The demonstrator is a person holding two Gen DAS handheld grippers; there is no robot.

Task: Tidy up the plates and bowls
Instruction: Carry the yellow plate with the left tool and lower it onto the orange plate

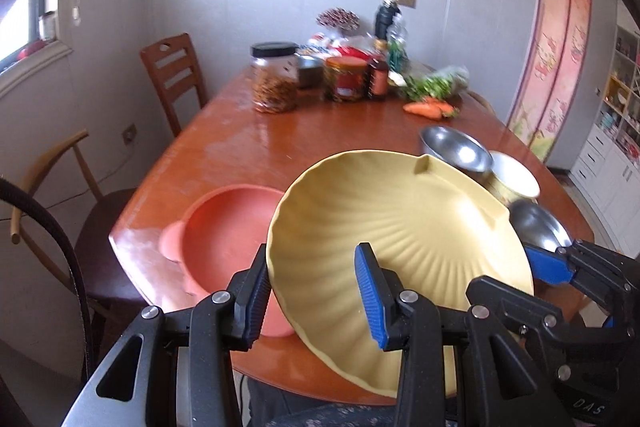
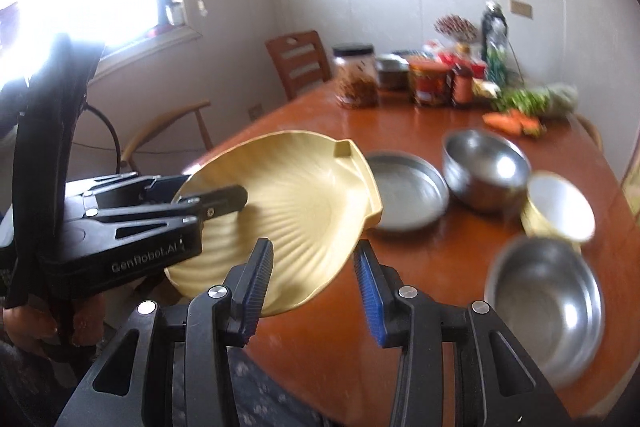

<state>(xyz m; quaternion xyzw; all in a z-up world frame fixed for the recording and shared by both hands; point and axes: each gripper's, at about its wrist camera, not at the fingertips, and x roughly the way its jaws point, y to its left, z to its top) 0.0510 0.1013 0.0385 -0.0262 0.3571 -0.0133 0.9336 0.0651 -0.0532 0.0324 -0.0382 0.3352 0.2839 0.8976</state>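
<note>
A yellow shell-shaped plate (image 1: 392,223) hangs tilted above the near end of the wooden table (image 1: 248,147). My left gripper (image 1: 312,259) is shut on its near rim, with the black pad outside and the blue pad on the ribbed inside. My right gripper (image 1: 508,273) pinches the plate's right rim. In the right wrist view the plate (image 2: 296,203) sits between the right gripper's (image 2: 314,247) fingers, and the left gripper (image 2: 224,199) clamps its far left edge. A pink plate with ears (image 1: 224,239) lies on the table below, to the left.
Right of the plate stand a shallow steel pan (image 2: 404,191), two steel bowls (image 2: 484,167) (image 2: 548,307) and a cream cup (image 2: 560,207). Jars (image 1: 276,79), bottles, greens and carrots (image 1: 428,107) crowd the far end. Wooden chairs (image 1: 172,75) line the left side.
</note>
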